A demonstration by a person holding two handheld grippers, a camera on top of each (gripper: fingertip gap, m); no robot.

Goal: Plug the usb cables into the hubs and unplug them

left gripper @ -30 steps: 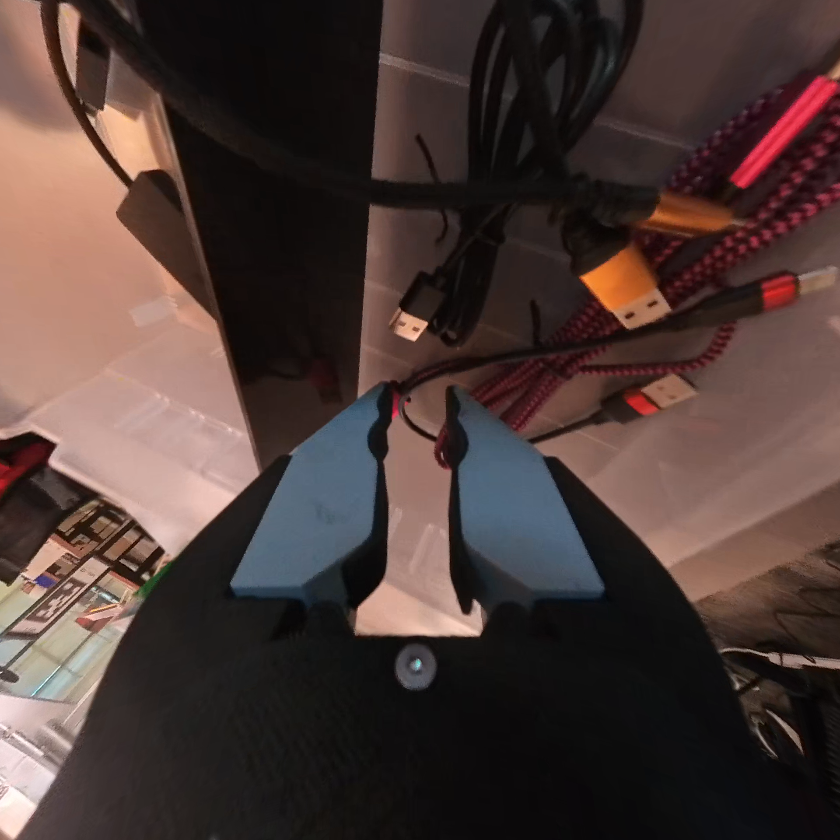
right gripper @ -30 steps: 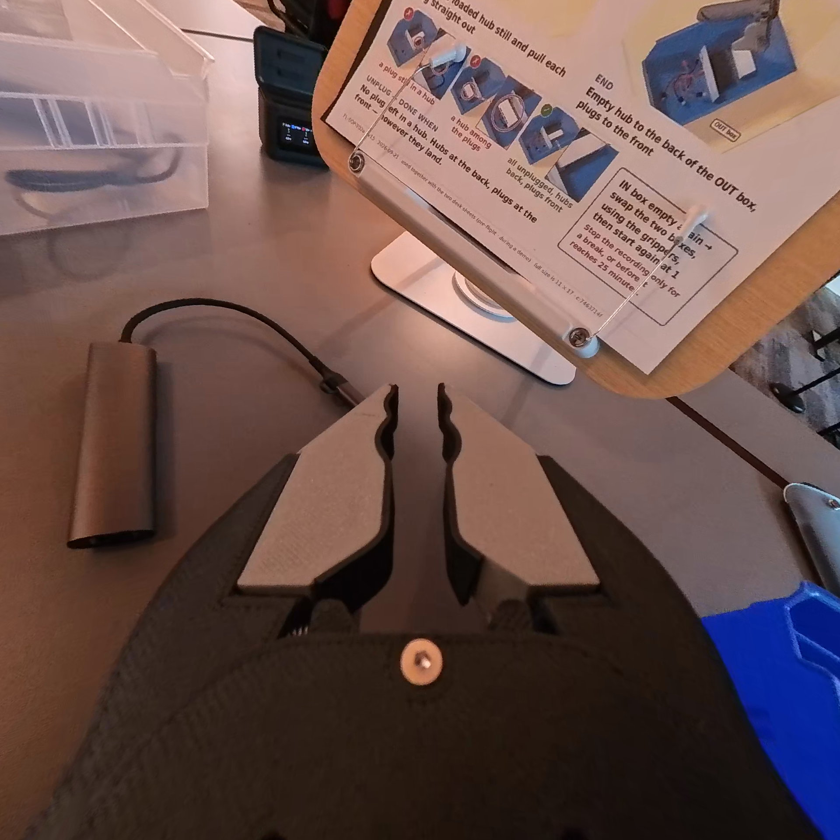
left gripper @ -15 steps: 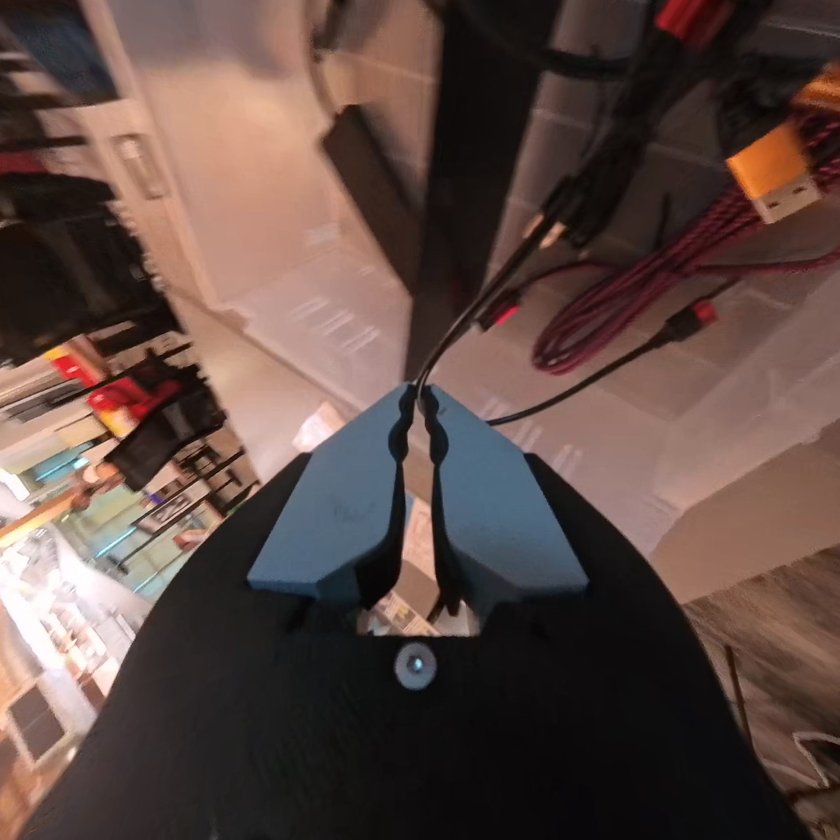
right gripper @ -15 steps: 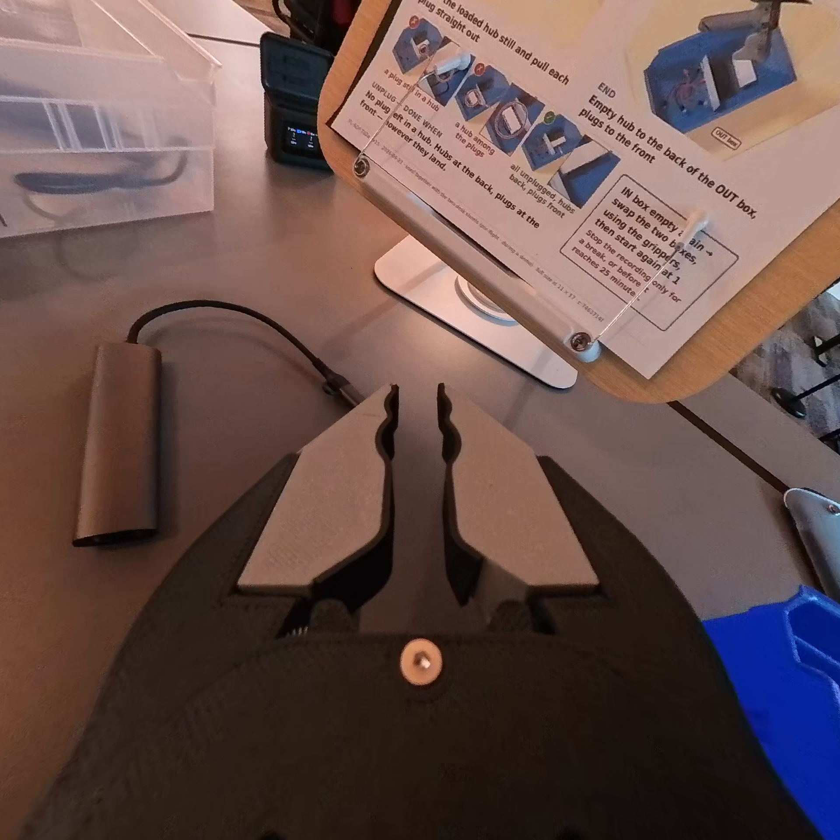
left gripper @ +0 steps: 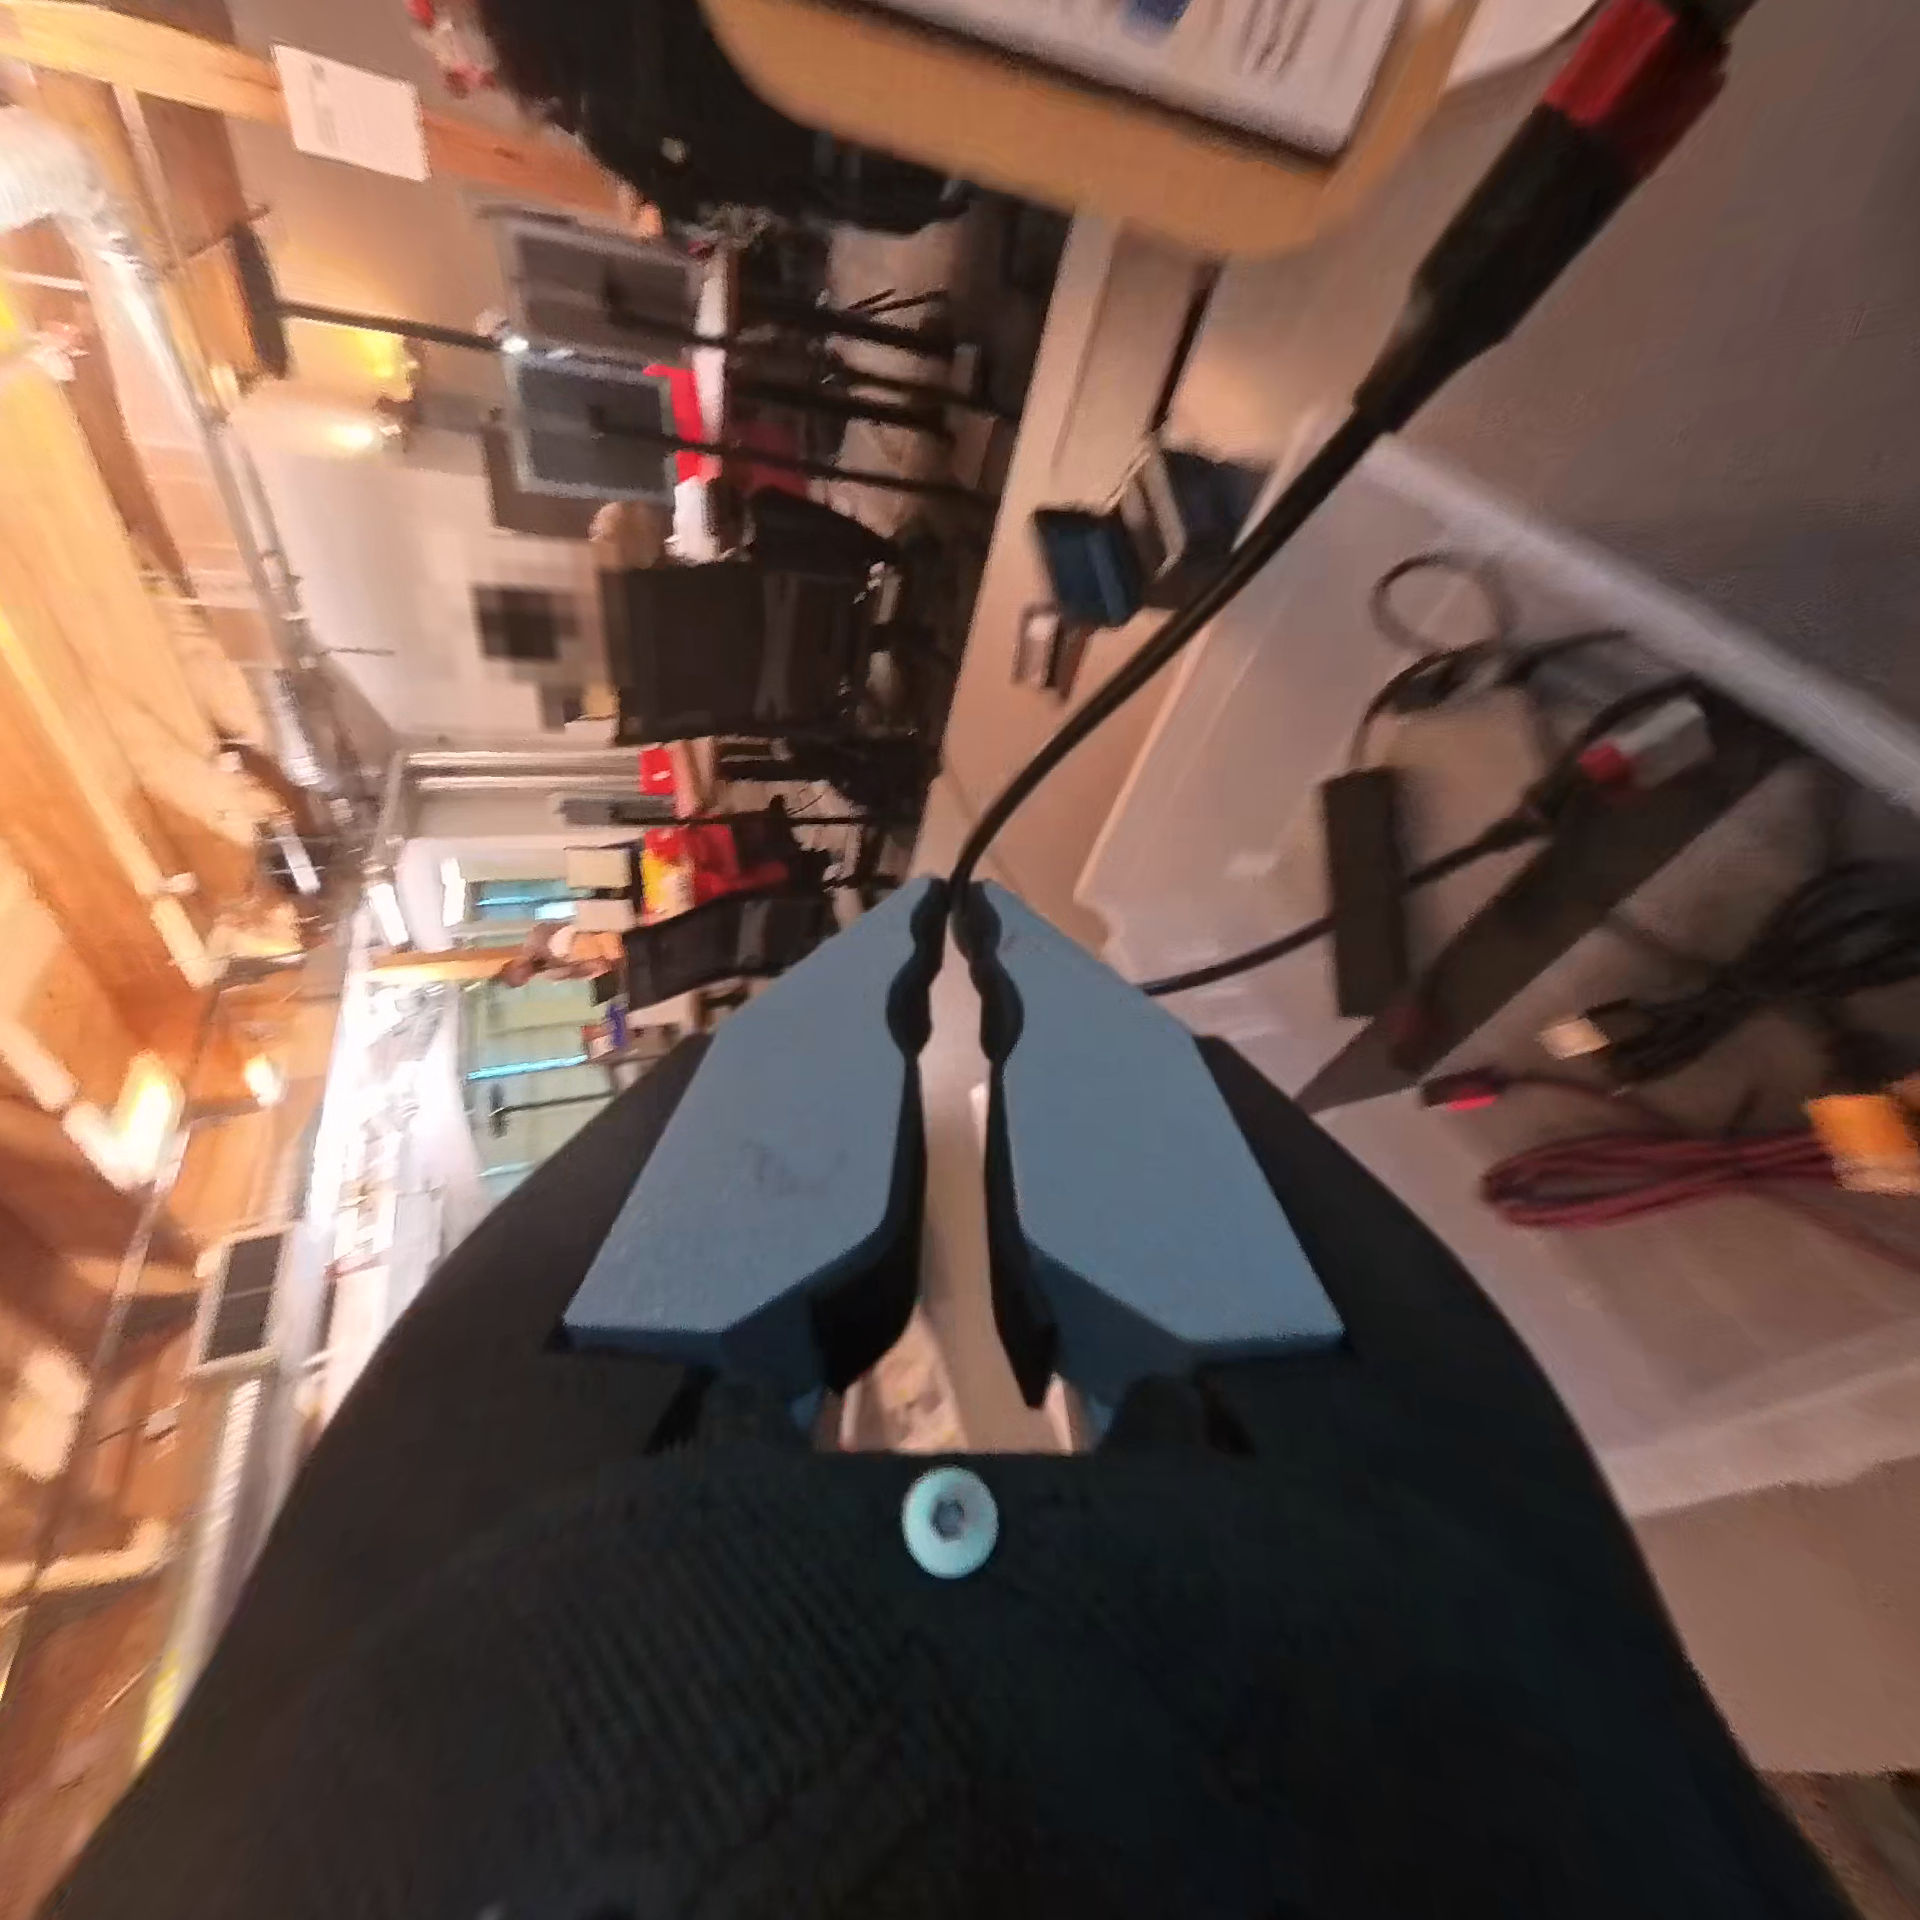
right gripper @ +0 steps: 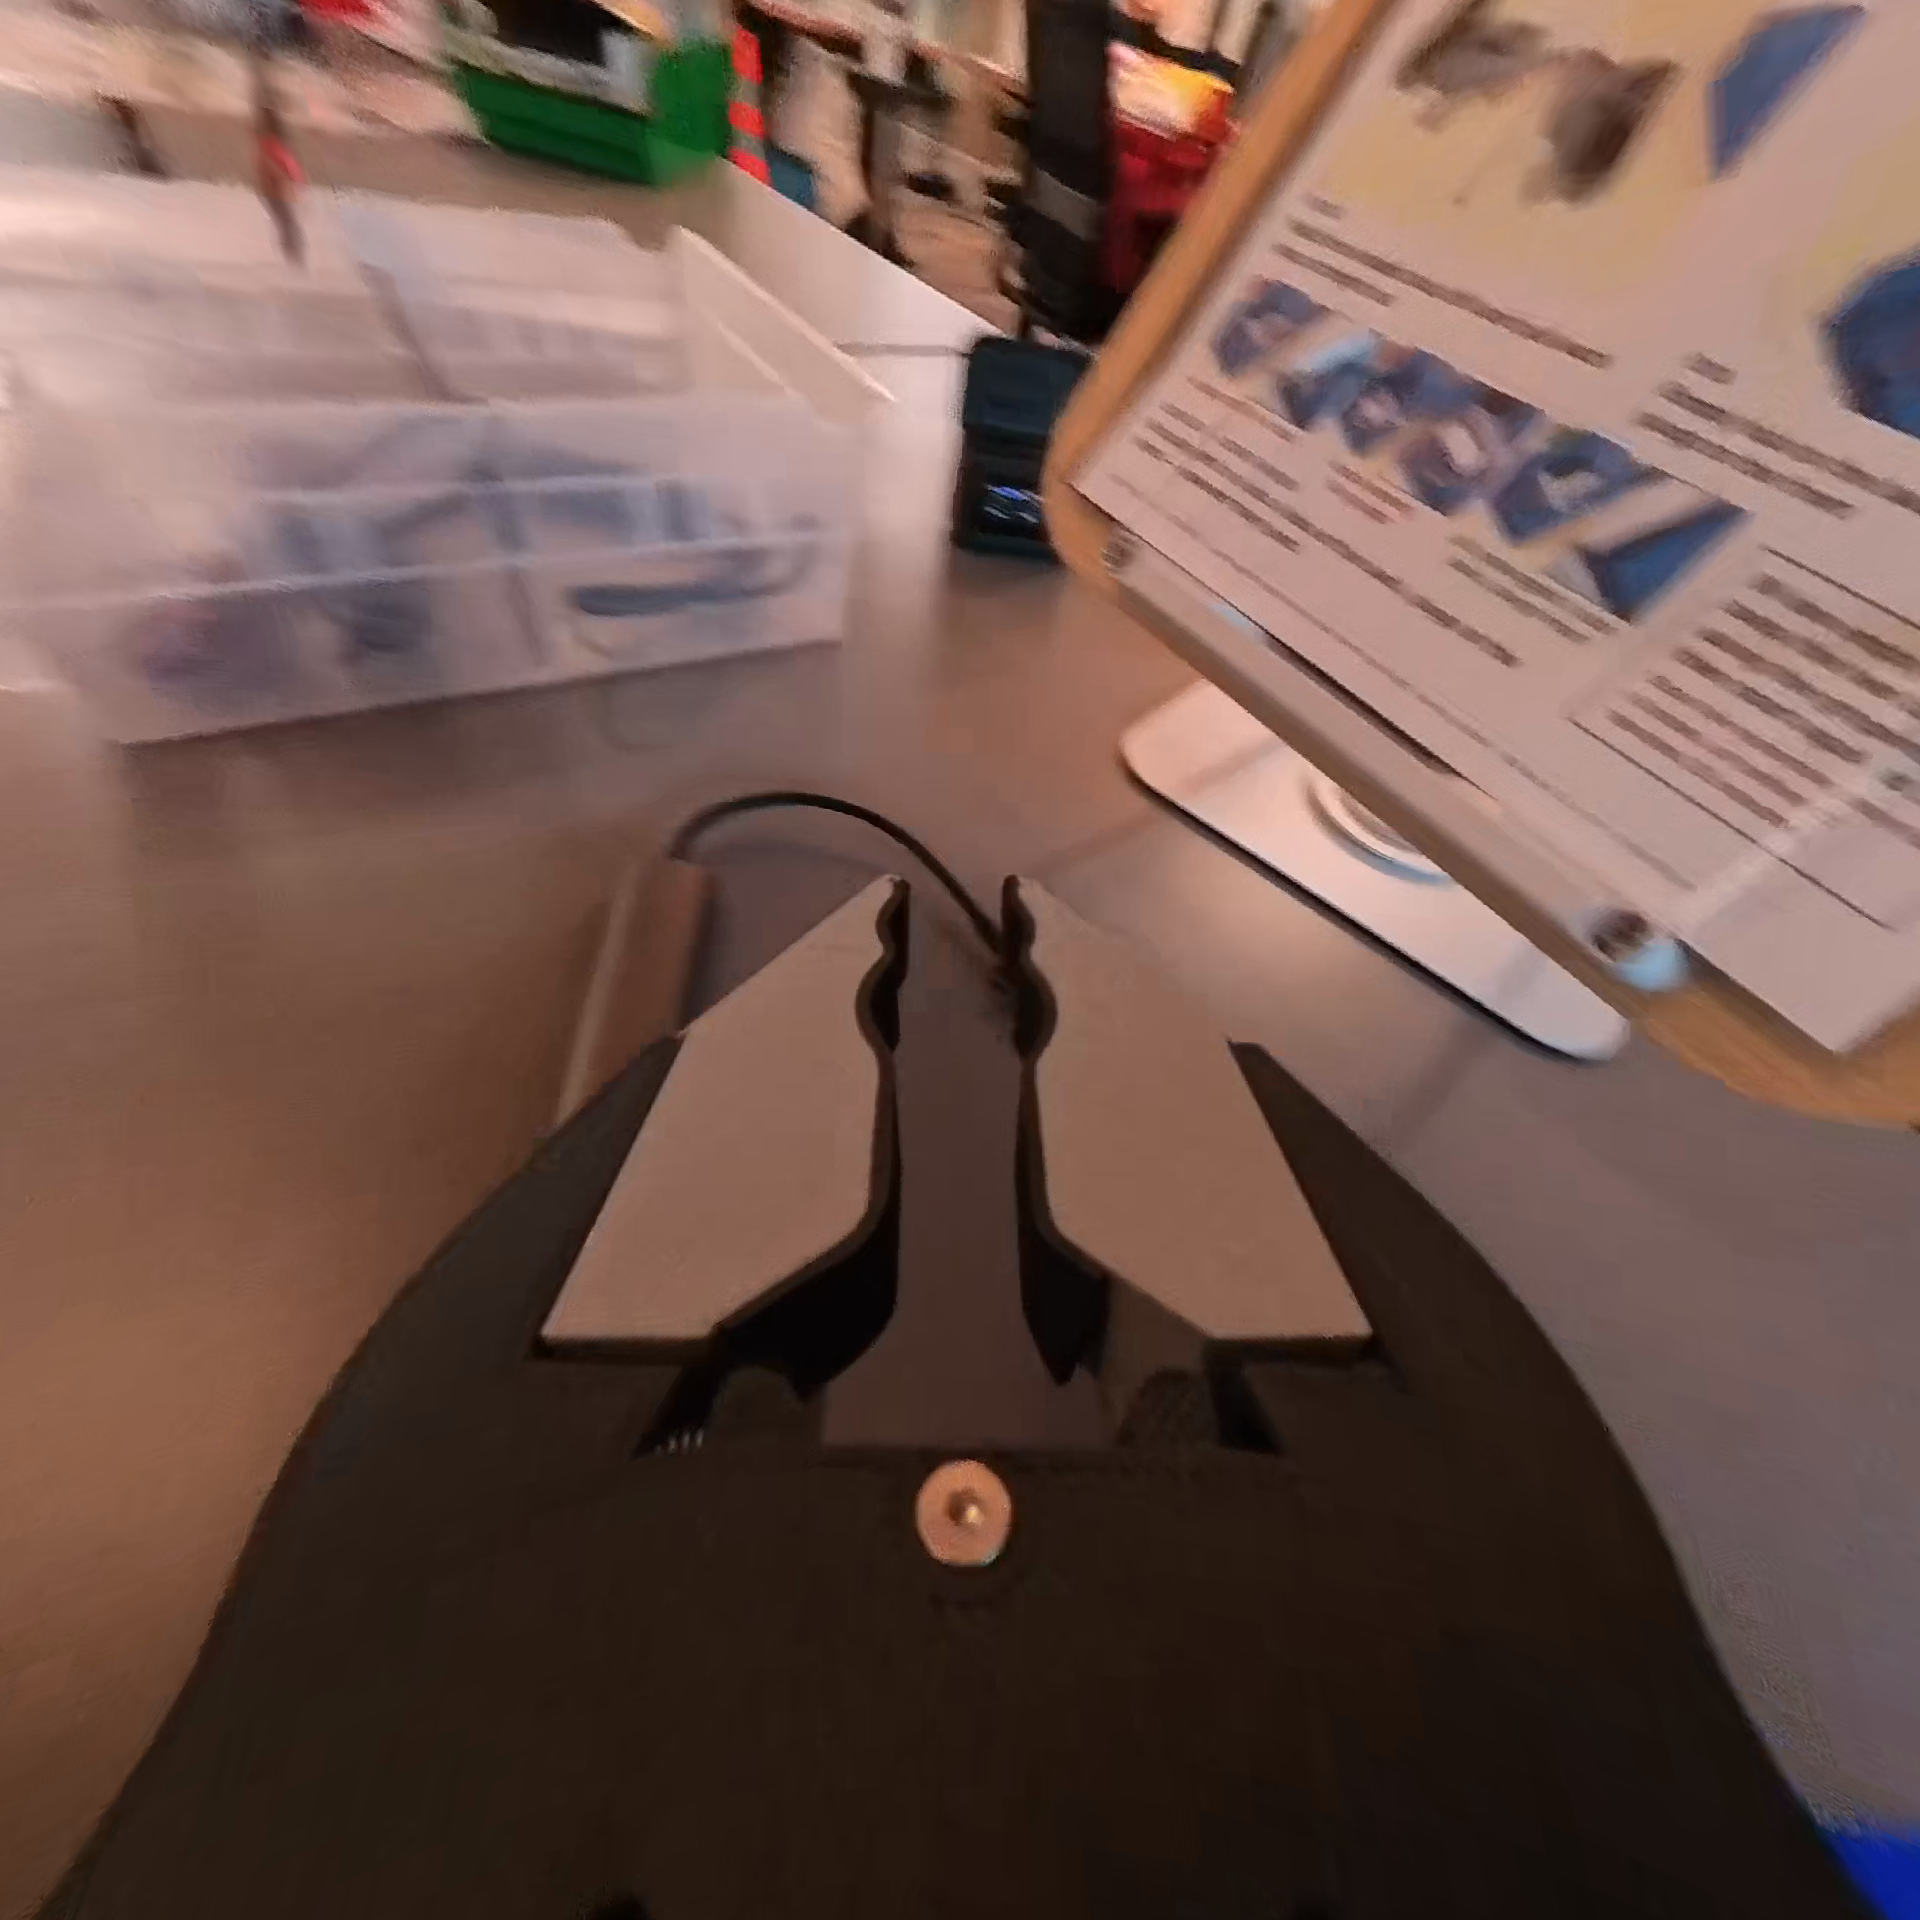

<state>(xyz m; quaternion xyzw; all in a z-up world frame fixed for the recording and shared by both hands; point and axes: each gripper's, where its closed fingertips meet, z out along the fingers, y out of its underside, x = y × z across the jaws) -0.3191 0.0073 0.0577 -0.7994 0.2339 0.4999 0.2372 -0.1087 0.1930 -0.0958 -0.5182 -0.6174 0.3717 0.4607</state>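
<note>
Left gripper: the blue-fingered left gripper point(left gripper: 954, 896) pinches a thin black USB cable point(left gripper: 1164, 644) between its tips; the jaws are closed on the cord, with only a sliver of gap behind the grip point

Held cable: the cord rises up and to the right from the fingertips, in a gentle curve, to a thicker black strain relief and a red-banded plug body point(left gripper: 1621, 83) at the upper right edge of the left wrist view; the plug's metal end is out of frame

Cable store: to the right, a clear plastic box point(left gripper: 1662, 1351) holds other leads, blurred; a coiled red braided cable point(left gripper: 1621, 1184), an orange-shelled plug point(left gripper: 1860, 1132), a red-and-silver plug point(left gripper: 1652, 743) and a dark flat block point(left gripper: 1361, 894) can be made out

Right gripper: the grey-fingered right gripper point(right gripper: 954, 896) hovers low over the grey table point(right gripper: 312, 1039); its jaws stand apart and hold nothing

Hub: a slim grey metal USB hub point(right gripper: 639, 966) lies flat on the table just left of the right gripper's tips, partly hidden by the left finger; its short black tail cable point(right gripper: 831, 805) arcs over and down between the fingertips

Surroundings: a wooden-backed instruction board point(right gripper: 1558, 520) on a white stand sits at right; a second clear plastic bin point(right gripper: 436, 540) at left; both views are motion-blurred
</note>
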